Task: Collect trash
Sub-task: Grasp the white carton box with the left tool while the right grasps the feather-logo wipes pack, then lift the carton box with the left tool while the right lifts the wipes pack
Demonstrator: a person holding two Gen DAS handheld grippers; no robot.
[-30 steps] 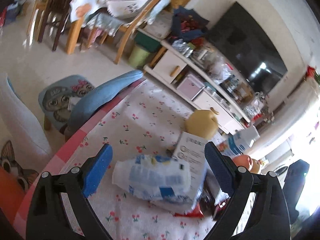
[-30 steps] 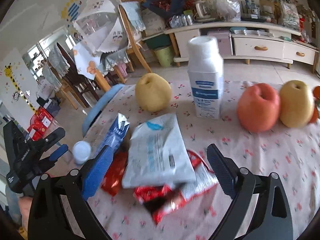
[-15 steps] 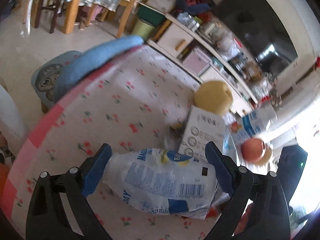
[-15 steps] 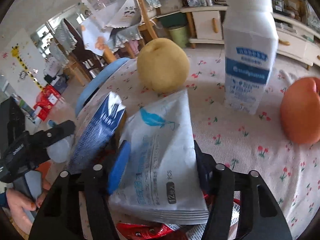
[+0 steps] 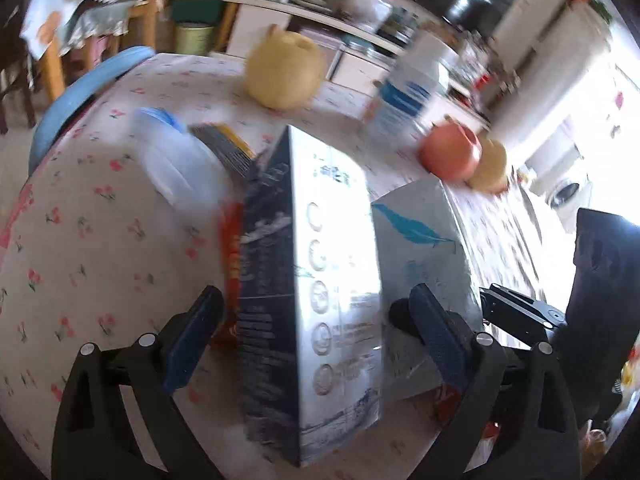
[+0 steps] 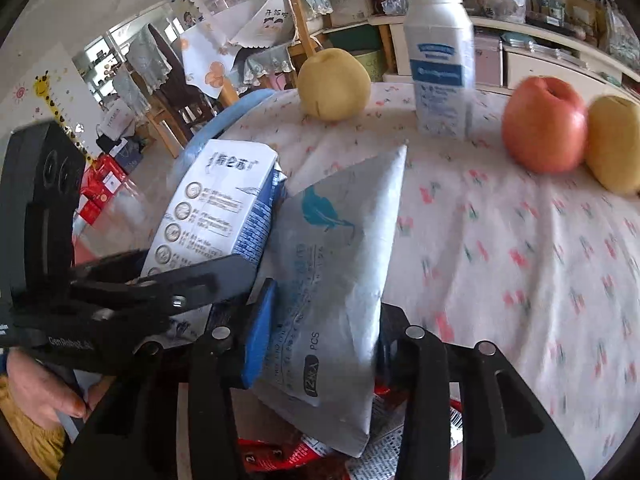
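Note:
A dark-blue and silver milk carton (image 5: 312, 280) lies between the wide-apart fingers of my left gripper (image 5: 312, 316); neither pad touches it. A crushed clear plastic bottle (image 5: 180, 168) lies blurred to its left, with a red wrapper (image 5: 232, 260) under the carton. My right gripper (image 6: 324, 320) has its jaws closing on a white tissue pack with a blue feather (image 6: 332, 280), and the pads press its sides. The carton (image 6: 216, 208) leans against the pack's left side. More red wrappers (image 6: 280, 452) lie beneath the pack.
On the floral tablecloth (image 6: 520, 260) stand a yellow pear (image 6: 334, 84), an upright white and blue bottle (image 6: 440, 60), a red apple (image 6: 544, 124) and a second pear (image 6: 616, 144). A blue chair back (image 5: 80, 92) touches the table's far-left edge. A hand (image 6: 40, 392) holds the left gripper.
My left gripper has swung right, off the crushed bottle and over the carton. My right gripper's jaws have narrowed from wide open onto the white pack, and it has moved closer and lower.

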